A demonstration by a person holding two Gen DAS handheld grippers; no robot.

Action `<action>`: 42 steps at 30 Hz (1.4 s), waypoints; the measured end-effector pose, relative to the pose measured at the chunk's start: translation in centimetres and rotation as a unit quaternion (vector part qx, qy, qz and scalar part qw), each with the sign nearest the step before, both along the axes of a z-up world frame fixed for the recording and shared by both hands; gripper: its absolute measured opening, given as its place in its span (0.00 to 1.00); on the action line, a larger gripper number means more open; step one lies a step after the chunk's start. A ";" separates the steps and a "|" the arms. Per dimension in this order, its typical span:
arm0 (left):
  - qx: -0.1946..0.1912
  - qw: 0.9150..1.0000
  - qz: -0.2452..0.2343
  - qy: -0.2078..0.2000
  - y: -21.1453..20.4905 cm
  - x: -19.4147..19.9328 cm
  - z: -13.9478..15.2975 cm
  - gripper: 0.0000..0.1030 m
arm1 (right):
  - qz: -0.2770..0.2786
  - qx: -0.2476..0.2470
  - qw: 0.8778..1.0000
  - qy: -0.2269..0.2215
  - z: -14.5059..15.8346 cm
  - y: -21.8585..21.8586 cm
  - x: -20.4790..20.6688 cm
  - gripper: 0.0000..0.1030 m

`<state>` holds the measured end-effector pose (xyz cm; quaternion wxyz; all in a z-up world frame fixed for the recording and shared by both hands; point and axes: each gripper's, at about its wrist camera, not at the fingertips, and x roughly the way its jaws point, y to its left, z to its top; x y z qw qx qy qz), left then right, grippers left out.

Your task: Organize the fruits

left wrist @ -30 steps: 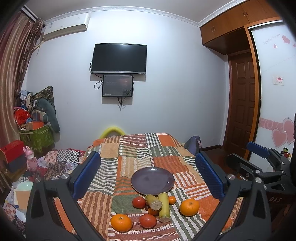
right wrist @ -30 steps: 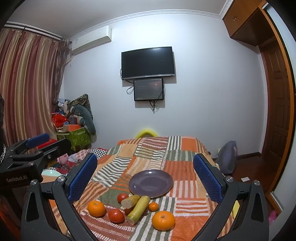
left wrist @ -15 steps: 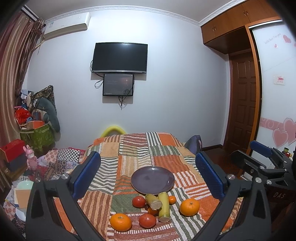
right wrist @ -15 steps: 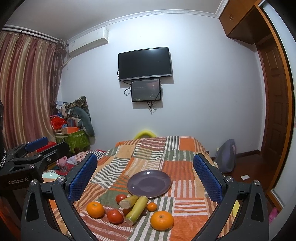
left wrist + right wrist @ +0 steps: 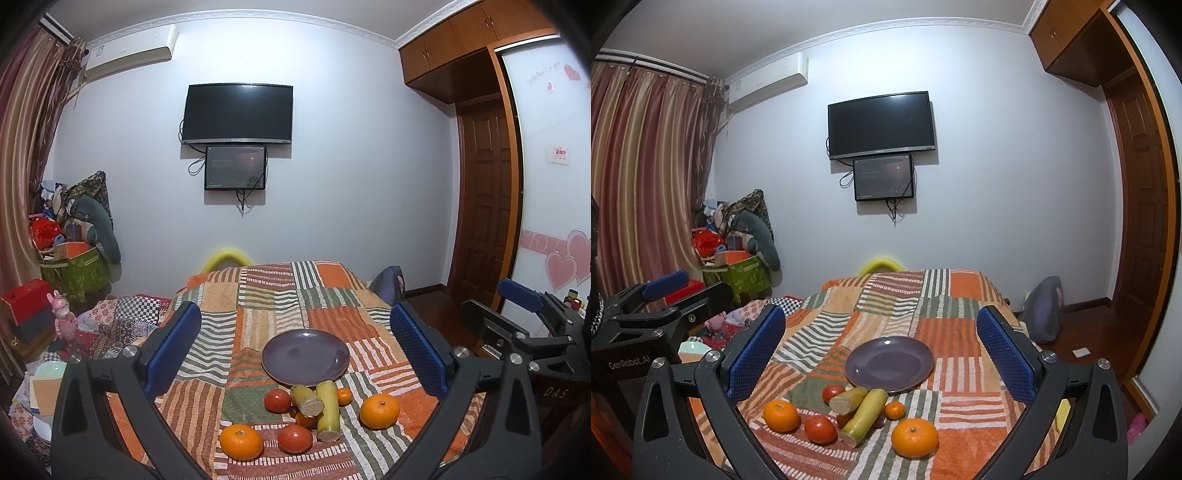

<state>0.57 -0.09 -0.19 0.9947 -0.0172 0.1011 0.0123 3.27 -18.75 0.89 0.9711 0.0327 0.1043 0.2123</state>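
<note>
Altogether one plate (image 5: 305, 355), two tomatoes (image 5: 277, 400), two sugarcane pieces (image 5: 328, 410)

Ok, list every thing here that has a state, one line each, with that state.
Left gripper: open, holding nothing.
Right gripper: open, holding nothing.
Purple plate: bare, upright on the patchwork blanket.
Large TV: screen dark.
Small screen: dimly lit.
Brown door: closed.
Curtains: drawn shut.

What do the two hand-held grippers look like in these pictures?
Both the left gripper and the right gripper have black plastic frames with silver screws and two flat fingers faced with blue textured pads. White lettering reads "GenRobot.AI" on the left one and "DAS" on the right one.
</note>
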 end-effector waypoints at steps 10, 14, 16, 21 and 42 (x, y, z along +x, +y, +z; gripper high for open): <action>0.006 1.000 -0.001 -0.001 -0.5 -0.1 -0.1 1.00 | -0.002 0.006 1.000 0.000 -0.2 -0.2 0.2 1.00; 0.008 1.000 -0.002 -0.002 -0.6 -0.1 -0.1 1.00 | 0.000 0.008 1.000 -0.001 -0.2 -0.2 0.2 1.00; 0.008 1.000 -0.004 -0.003 -0.6 -0.2 -0.1 1.00 | 0.001 0.007 1.000 -0.003 -0.2 -0.2 0.2 1.00; 0.010 1.000 -0.014 -0.003 -0.6 -0.2 -0.1 1.00 | -0.004 0.000 1.000 -0.010 -0.2 -0.1 0.1 1.00; 0.021 0.994 -0.016 0.107 2.7 5.2 -3.9 0.59 | 0.016 -0.022 0.996 0.088 -4.5 -1.0 4.7 0.58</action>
